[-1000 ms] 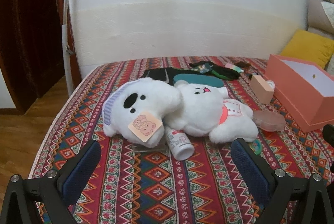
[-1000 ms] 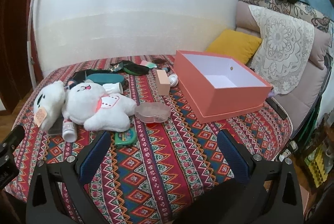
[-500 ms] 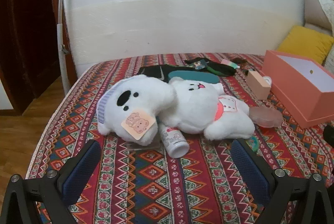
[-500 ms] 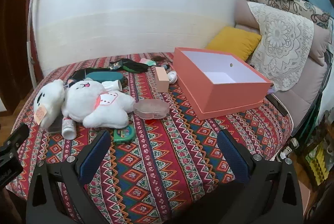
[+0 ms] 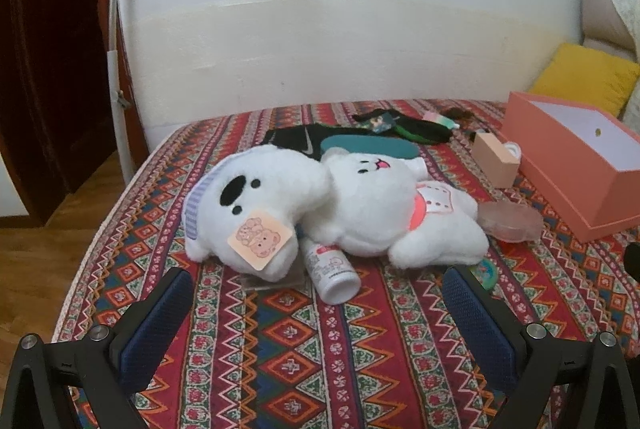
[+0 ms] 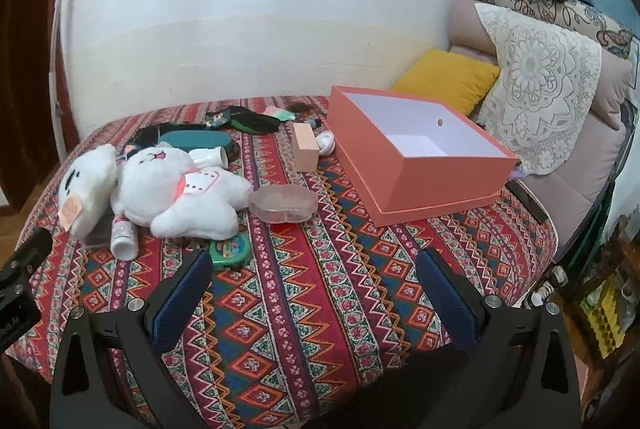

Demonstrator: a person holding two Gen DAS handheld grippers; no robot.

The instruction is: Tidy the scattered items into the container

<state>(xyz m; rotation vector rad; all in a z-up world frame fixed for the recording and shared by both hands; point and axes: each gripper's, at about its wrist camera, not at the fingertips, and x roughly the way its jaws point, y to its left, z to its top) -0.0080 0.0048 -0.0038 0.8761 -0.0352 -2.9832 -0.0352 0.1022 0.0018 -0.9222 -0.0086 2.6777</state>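
Note:
Two white plush toys lie side by side on the patterned table: a dog (image 5: 256,205) (image 6: 86,185) with a tag and a bear (image 5: 384,205) (image 6: 176,189) with a pink bib. A white bottle (image 5: 332,271) (image 6: 124,237) pokes out under them. The open salmon box (image 6: 420,153) (image 5: 576,157) stands to the right. My left gripper (image 5: 316,293) hovers open just short of the toys. My right gripper (image 6: 316,277) is open over bare cloth, with a green tape measure (image 6: 230,249) by its left finger.
A clear pink case (image 6: 284,205), a small pink box (image 6: 306,145), a teal pouch (image 6: 196,139) and dark socks (image 6: 248,121) lie behind the toys. A sofa with a yellow cushion (image 6: 448,79) borders the right; a white pole (image 5: 114,69) and wooden floor lie left.
Both cameras have drifted slightly; the toys sit a little higher and nearer in the left wrist view. Nothing on the table has moved and both grippers have stayed open.

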